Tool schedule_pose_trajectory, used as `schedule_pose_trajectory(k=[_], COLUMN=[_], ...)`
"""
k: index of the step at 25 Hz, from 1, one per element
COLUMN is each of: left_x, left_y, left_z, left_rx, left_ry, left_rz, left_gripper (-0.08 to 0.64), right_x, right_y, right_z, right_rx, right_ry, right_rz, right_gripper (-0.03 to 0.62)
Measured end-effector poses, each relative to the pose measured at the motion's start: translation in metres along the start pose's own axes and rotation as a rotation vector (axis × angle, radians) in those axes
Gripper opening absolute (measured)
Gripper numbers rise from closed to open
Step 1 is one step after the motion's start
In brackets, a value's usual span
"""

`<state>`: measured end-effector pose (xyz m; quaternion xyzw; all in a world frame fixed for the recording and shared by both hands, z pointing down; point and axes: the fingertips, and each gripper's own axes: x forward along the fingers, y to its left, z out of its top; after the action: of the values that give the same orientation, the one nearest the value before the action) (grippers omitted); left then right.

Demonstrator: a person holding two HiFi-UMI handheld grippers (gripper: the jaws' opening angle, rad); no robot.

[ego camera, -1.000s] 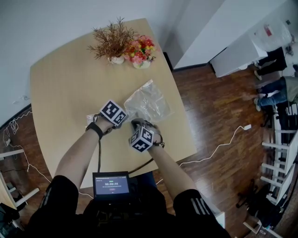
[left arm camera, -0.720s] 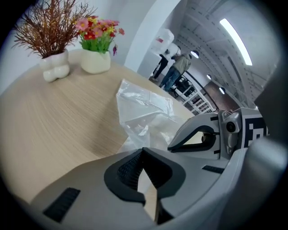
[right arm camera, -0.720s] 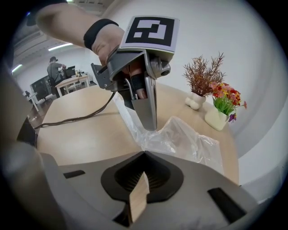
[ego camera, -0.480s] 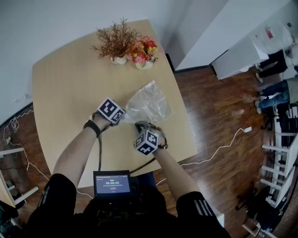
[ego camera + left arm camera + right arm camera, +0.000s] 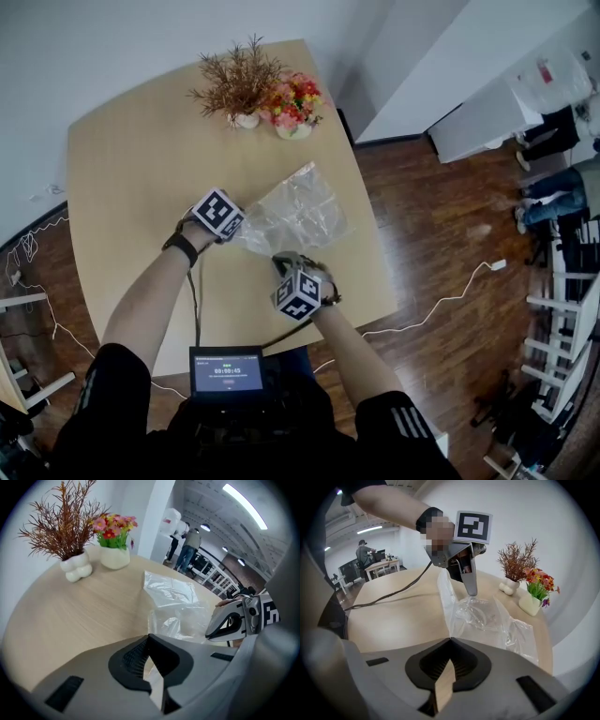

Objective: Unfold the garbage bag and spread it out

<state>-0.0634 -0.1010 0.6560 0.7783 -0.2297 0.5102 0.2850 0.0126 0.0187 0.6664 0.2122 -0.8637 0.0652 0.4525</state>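
Holding the bag (image 5: 298, 208) at two spots: my left fingers (image 5: 129, 658) are shut on its left corner, and my right fingers (image 5: 424, 666) are shut on its near edge. It lies on the tabletop (image 5: 141, 159), stretching away from both hands to the right. It looks clear, thin and crinkly.

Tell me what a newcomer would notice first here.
A clear plastic bag lies crumpled on the right half of the wooden table, with the left gripper and the right gripper each shut on its near edge. At the table's far edge stand two white pots, one with dry brown twigs, one with bright flowers.
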Motion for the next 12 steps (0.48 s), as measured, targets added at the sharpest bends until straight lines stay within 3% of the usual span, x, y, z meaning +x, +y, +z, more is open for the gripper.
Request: schedule_pose_trajectory(k=[12], left_x=[0.000], left_y=[0.022], left_z=[-0.003], left_rx=[-0.005], left_ry=[-0.016], left_rz=[0.088], left_gripper=[0.000], right_x=[0.000], right_y=[0.017], right_z=[-0.007], right_rx=[-0.005], right_ry=[0.002], right_rz=[0.031], right_gripper=[0.018])
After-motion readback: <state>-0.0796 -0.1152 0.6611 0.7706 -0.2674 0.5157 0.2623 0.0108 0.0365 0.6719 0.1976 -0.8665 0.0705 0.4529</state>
